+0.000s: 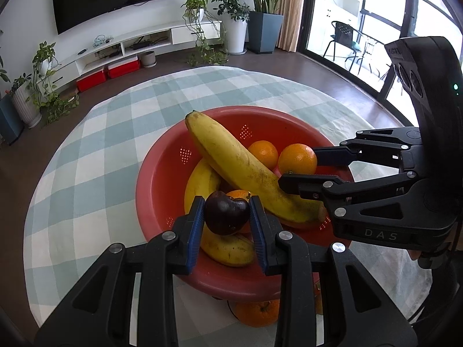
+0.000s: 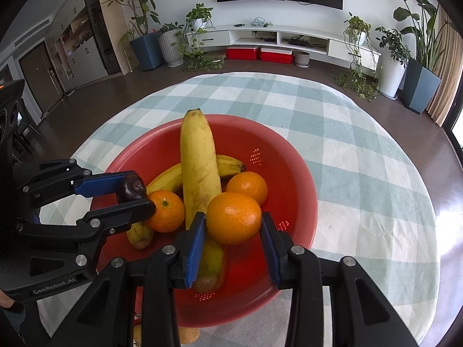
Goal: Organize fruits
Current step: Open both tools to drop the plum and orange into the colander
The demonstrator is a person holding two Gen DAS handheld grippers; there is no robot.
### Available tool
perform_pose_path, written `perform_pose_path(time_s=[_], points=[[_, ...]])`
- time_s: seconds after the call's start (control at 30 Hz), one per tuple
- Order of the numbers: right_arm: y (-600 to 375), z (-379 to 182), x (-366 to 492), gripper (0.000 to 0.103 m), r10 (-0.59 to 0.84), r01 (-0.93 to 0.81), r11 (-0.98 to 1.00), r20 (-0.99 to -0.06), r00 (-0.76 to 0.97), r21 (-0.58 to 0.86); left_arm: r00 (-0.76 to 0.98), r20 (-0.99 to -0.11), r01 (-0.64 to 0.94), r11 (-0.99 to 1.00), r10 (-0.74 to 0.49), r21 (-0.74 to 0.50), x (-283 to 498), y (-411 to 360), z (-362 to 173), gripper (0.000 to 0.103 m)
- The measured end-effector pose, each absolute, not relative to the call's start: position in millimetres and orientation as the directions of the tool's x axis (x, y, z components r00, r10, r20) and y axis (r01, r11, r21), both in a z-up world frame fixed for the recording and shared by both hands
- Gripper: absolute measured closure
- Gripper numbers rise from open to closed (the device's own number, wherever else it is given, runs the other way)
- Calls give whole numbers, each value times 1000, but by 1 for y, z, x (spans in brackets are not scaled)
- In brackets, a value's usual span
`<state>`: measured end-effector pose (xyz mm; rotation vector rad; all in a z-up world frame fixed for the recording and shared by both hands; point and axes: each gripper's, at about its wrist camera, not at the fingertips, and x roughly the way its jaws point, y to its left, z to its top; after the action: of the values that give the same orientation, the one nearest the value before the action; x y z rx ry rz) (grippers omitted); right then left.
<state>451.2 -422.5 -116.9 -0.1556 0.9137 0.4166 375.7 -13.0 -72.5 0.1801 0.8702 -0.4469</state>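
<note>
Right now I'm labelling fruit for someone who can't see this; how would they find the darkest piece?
Find the red colander on the checked tablecloth. At its near edge, the left hand-held gripper clamps a plum. It is small, round and near-black, unlike the yellow bananas and oranges.

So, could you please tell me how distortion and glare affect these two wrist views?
Left wrist view: fisheye bows the checked tablecloth; the windows are blown out. Right wrist view: same bowing, dark corners, and a bright highlight on the held orange; focus is sharp.
</note>
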Motion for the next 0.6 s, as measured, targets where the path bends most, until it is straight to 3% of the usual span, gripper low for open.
perform_pose_path(time_s=[0.13,0.27,0.43,0.6], points=[[-423,-115,449,62,283,-410,911,-792,540,46,558,-774,454,891,-300,-18,373,-15,-73,71],[-425,-112,445,61,279,-403,914,-785,553,41,566,-767,448,894,-301,-20,368,-13,-72,56],[-432,-106,437,55,295,-393,918,-768,569,61,572,-761,447,894,-306,-24,360,-9,-68,53],[-442,-94,418,46,310,-382,921,-732,606,74,605,-733,415,909,-312,-44,342,10,-57,36]])
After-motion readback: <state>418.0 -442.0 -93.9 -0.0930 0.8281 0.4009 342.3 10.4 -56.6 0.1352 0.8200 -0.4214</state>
